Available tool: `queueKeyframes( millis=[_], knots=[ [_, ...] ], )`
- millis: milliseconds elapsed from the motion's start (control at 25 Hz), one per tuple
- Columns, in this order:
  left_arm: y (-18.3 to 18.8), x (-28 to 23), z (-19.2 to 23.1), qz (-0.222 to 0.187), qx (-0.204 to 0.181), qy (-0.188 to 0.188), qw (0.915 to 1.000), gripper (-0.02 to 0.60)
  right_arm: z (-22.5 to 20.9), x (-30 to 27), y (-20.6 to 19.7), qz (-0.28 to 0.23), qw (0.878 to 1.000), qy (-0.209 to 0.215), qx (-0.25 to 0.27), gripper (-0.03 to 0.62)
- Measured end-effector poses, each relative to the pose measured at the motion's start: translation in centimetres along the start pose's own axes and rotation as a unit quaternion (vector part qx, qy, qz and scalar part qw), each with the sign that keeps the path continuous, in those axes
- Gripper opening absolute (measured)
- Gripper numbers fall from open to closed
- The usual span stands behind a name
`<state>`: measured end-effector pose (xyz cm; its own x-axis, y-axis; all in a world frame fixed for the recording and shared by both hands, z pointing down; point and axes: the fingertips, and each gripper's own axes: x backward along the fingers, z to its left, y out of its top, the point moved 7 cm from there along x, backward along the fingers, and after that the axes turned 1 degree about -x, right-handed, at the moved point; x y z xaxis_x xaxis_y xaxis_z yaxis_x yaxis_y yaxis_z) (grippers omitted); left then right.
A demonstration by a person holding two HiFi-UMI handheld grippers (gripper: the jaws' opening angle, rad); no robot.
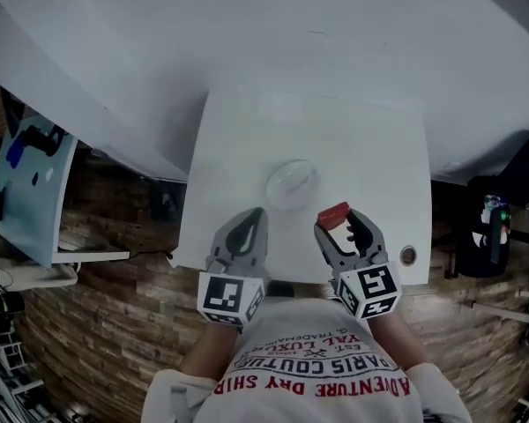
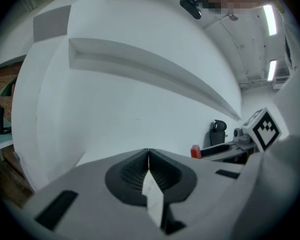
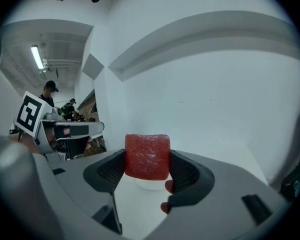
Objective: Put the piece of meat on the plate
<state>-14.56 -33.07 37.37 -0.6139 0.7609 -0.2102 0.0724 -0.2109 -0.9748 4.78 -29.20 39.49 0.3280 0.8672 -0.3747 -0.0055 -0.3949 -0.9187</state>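
Observation:
A red block of meat (image 1: 333, 214) (image 3: 147, 155) is clamped between the jaws of my right gripper (image 1: 336, 221) (image 3: 147, 160), held above the white table near its front edge. The small white plate (image 1: 292, 182) sits on the table just beyond and to the left of the meat; in the right gripper view only a sliver of the plate (image 3: 149, 185) shows under the meat. My left gripper (image 1: 247, 227) (image 2: 148, 160) hangs over the front edge left of the plate, jaws pressed together with nothing between them. The meat (image 2: 195, 151) shows small at the right of the left gripper view.
The white table (image 1: 247, 148) is narrow, with a wooden floor (image 1: 115, 324) around it. A round metal fitting (image 1: 408, 255) sits at its front right corner. A light blue desk (image 1: 31, 192) stands to the left, and dark equipment (image 1: 494, 227) to the right.

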Motion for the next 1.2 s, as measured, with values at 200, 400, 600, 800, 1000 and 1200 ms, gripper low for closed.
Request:
queueKeyframes(
  millis=[200, 400, 600, 800, 1000, 1200],
  knots=[
    [-1.1, -2.6, 4.5, 0.024, 0.004, -0.03, 0.9993, 0.008, 0.6, -5.3, -0.2, 0.043, 0.998, -0.028, -0.028, 0.28],
    [-2.8, -5.0, 6.9, 0.052, 0.018, -0.054, 0.997, 0.007, 0.7, -8.9, -1.0, 0.076, 0.996, -0.044, -0.032, 0.28],
    [-4.8, -6.7, 7.8, 0.084, 0.029, -0.078, 0.993, 0.008, 0.1, -11.8, -2.5, 0.111, 0.991, -0.057, -0.037, 0.28],
    [-6.7, -7.7, 8.4, 0.113, 0.038, -0.093, 0.9885, 0.008, -0.5, -14.1, -5.0, 0.156, 0.984, -0.069, -0.043, 0.281],
    [-8.2, -8.4, 8.8, 0.134, 0.041, -0.094, 0.9857, 0.007, -1.2, -16.2, -7.1, 0.197, 0.977, -0.068, -0.043, 0.281],
    [-9.2, -9.4, 9.2, 0.146, 0.041, -0.093, 0.9841, 0.008, -1.8, -17.9, -9.3, 0.245, 0.966, -0.073, -0.046, 0.281]
  ],
)
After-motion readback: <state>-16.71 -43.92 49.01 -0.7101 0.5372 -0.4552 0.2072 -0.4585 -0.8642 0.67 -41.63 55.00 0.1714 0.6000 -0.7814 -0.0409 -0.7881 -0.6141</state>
